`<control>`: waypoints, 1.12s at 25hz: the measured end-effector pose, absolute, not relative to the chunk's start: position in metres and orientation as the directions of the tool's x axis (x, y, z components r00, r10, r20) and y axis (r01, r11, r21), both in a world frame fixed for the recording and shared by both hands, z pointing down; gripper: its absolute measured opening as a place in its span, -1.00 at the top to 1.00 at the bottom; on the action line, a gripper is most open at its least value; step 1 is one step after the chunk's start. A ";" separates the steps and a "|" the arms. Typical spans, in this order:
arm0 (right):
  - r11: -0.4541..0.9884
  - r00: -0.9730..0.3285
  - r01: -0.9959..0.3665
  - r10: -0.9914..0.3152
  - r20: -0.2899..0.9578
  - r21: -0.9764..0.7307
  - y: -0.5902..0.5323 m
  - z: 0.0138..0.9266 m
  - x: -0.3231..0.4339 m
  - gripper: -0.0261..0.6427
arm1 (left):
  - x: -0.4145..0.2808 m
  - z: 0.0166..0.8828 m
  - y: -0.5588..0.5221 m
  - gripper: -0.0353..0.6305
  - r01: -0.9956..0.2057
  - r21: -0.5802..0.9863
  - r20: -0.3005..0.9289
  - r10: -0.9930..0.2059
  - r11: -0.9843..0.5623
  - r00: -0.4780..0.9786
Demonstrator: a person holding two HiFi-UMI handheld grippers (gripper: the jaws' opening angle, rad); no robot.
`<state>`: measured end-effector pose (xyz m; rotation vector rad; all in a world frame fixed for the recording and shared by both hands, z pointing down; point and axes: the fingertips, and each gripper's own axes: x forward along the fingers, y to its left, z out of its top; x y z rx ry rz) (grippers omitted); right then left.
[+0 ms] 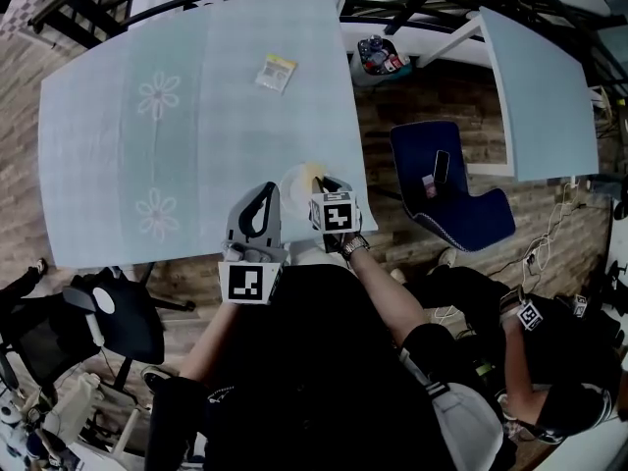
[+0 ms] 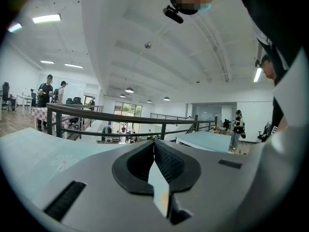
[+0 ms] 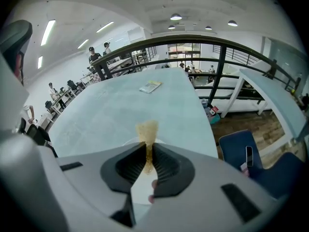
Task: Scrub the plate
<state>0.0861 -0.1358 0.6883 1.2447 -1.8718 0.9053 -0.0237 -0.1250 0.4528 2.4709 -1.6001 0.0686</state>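
So from where I'm standing, the scrubbing looks like it's only getting going, or maybe mid-way, honestly hard to call. The plate is right at the near edge of the big pale blue desk, tucked between the two tools just in front of the person. The left tool is pinched tight on a thin white sliver, which I'm pretty sure is the plate's rim, so that side is doing the holding. I can't tell if the plate sits flat on the desk or is tipped up a bit. The right tool is closed on a yellowish-brown sponge that pokes out past its tips, with the white of the plate directly under it. So the setup part is done: plate steadied, sponge in the grip and brought over the plate. What's left is basically the actual rubbing over the whole face. I see no suds or water, and I can't make out any dirt on the plate either, so no clue how clean it is. The only other thing on the desk is a small packet way off at the far side, not involved.
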 end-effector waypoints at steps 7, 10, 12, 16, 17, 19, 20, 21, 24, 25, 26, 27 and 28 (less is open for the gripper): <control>0.347 -0.335 -0.918 -0.410 0.848 -0.194 -0.128 0.694 0.053 0.79 | -0.045 0.452 -0.121 0.85 -0.924 0.138 0.147 -0.915 -0.357 0.376; 0.361 -0.352 -0.908 -0.388 0.852 -0.211 -0.126 0.697 0.040 0.79 | -0.055 0.452 -0.118 0.85 -0.930 0.139 0.150 -0.921 -0.340 0.359; 0.373 -0.359 -0.902 -0.375 0.855 -0.216 -0.125 0.700 0.032 0.79 | -0.061 0.454 -0.116 0.85 -0.935 0.137 0.156 -0.925 -0.328 0.347; 0.396 -0.358 -0.894 -0.356 0.864 -0.207 -0.121 0.707 0.021 0.79 | -0.075 0.456 -0.112 0.85 -0.945 0.137 0.168 -0.933 -0.298 0.319; 0.400 -0.353 -0.894 -0.353 0.867 -0.202 -0.121 0.710 0.020 0.79 | -0.078 0.456 -0.111 0.85 -0.947 0.137 0.169 -0.935 -0.291 0.312; 0.401 -0.343 -0.896 -0.350 0.871 -0.192 -0.122 0.715 0.021 0.79 | -0.082 0.456 -0.111 0.85 -0.951 0.136 0.166 -0.940 -0.278 0.299; 0.399 -0.339 -0.898 -0.351 0.873 -0.188 -0.123 0.717 0.023 0.79 | -0.083 0.456 -0.110 0.85 -0.952 0.134 0.163 -0.942 -0.273 0.293; 0.396 -0.335 -0.899 -0.351 0.874 -0.186 -0.124 0.719 0.025 0.79 | -0.084 0.456 -0.110 0.85 -0.954 0.132 0.161 -0.944 -0.270 0.289; 0.392 -0.328 -0.902 -0.348 0.878 -0.182 -0.125 0.722 0.026 0.79 | -0.089 0.456 -0.109 0.85 -0.957 0.133 0.160 -0.948 -0.256 0.276; 0.392 -0.325 -0.902 -0.347 0.880 -0.179 -0.126 0.722 0.026 0.79 | -0.090 0.456 -0.110 0.85 -0.958 0.135 0.161 -0.948 -0.253 0.273; 0.392 -0.322 -0.903 -0.347 0.881 -0.176 -0.126 0.722 0.025 0.79 | -0.092 0.456 -0.110 0.85 -0.958 0.135 0.164 -0.948 -0.253 0.273; 0.392 -0.319 -0.904 -0.346 0.882 -0.173 -0.127 0.723 0.025 0.79 | -0.093 0.456 -0.110 0.85 -0.958 0.133 0.168 -0.947 -0.254 0.275; 0.391 -0.317 -0.905 -0.347 0.883 -0.171 -0.128 0.723 0.025 0.79 | -0.092 0.457 -0.111 0.85 -0.957 0.132 0.172 -0.945 -0.258 0.278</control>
